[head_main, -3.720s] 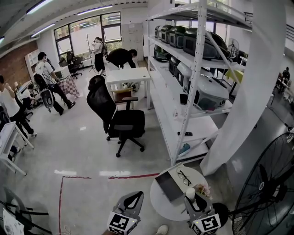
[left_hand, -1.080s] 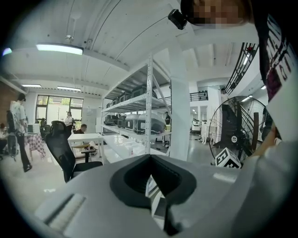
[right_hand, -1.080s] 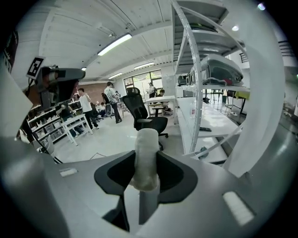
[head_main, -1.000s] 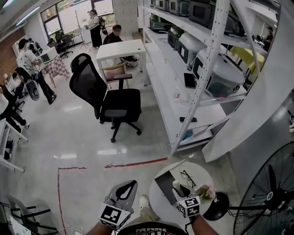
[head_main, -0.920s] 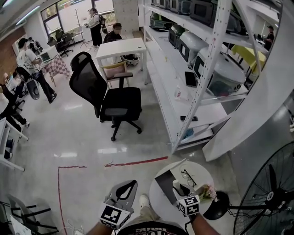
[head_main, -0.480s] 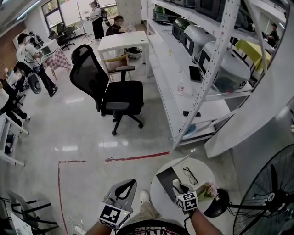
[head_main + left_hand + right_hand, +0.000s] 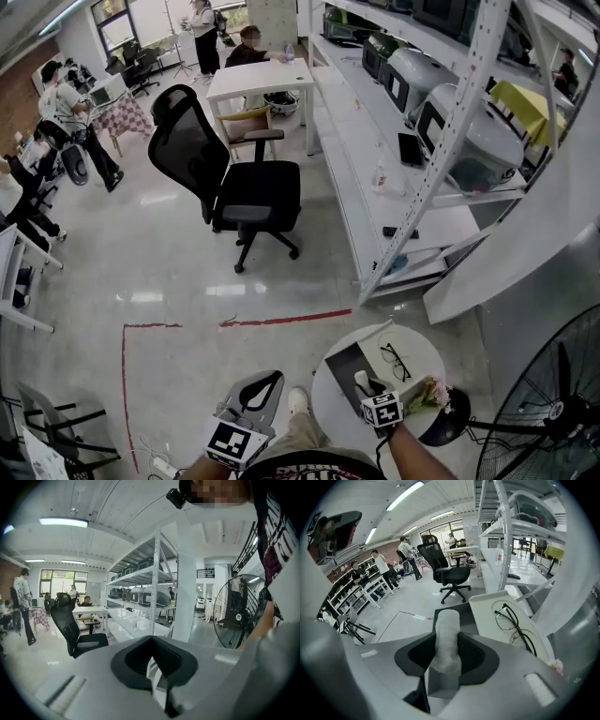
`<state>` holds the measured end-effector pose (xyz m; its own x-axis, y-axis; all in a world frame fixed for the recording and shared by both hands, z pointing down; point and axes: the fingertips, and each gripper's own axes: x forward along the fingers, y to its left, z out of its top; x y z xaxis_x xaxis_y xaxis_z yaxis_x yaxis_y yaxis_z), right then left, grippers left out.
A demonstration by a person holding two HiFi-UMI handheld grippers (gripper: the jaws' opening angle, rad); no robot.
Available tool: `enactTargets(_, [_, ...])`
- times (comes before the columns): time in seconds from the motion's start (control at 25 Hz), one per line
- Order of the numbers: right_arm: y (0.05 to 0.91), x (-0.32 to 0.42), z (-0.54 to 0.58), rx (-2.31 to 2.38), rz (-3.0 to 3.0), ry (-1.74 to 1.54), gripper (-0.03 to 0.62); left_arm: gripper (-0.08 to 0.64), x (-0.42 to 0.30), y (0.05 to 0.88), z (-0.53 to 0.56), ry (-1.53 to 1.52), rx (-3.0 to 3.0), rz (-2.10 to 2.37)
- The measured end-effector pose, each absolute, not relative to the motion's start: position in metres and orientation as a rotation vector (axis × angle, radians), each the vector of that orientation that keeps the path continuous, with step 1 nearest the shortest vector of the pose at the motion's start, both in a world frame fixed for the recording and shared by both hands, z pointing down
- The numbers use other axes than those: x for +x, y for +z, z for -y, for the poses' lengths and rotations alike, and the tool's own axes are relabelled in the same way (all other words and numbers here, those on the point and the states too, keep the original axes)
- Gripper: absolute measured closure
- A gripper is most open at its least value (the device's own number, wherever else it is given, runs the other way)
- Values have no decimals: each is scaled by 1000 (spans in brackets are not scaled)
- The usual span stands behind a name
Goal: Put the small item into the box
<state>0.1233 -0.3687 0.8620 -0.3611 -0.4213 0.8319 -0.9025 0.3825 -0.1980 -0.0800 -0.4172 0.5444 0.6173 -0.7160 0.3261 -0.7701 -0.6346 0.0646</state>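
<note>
Risk: white roll [image 7: 446, 630] could miss dark box [image 7: 343, 364] at lower centre, landing by glasses [image 7: 395, 362], if released early.
Right claw [image 7: 447, 644]: clamped on white roll.
Left claw [image 7: 152, 663]: closed, empty.

White roll [image 7: 447, 639], black glasses [image 7: 516, 631], dark grey box [image 7: 342, 367]

Glossy pale grey floor [image 7: 141, 281] crossed by a thin red tape line [image 7: 281, 319], with a black mesh-backed office chair [image 7: 239, 187] near a white rectangular desk [image 7: 258, 80]. Along the right, a tall white metal shelving rack [image 7: 356, 141], a slanted white column [image 7: 544, 225], a large black wire-caged floor fan [image 7: 553, 403] and a small round white table [image 7: 427, 361]. Far back, dark-framed windows [image 7: 141, 9] beside a red brick wall [image 7: 14, 80]; overhead, a long strip light [image 7: 63, 522] on a white ceiling.
</note>
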Motion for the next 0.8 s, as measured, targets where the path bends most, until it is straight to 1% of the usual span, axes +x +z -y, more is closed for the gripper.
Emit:
enactTargets(0.28, [878,116,371,1109,1927,895,422,560,-82,543,425,405,2649,1230])
enactTargets(0.8, [875,119,375,1111,1934,850,383,559,-74,544,431,410,2644,1206])
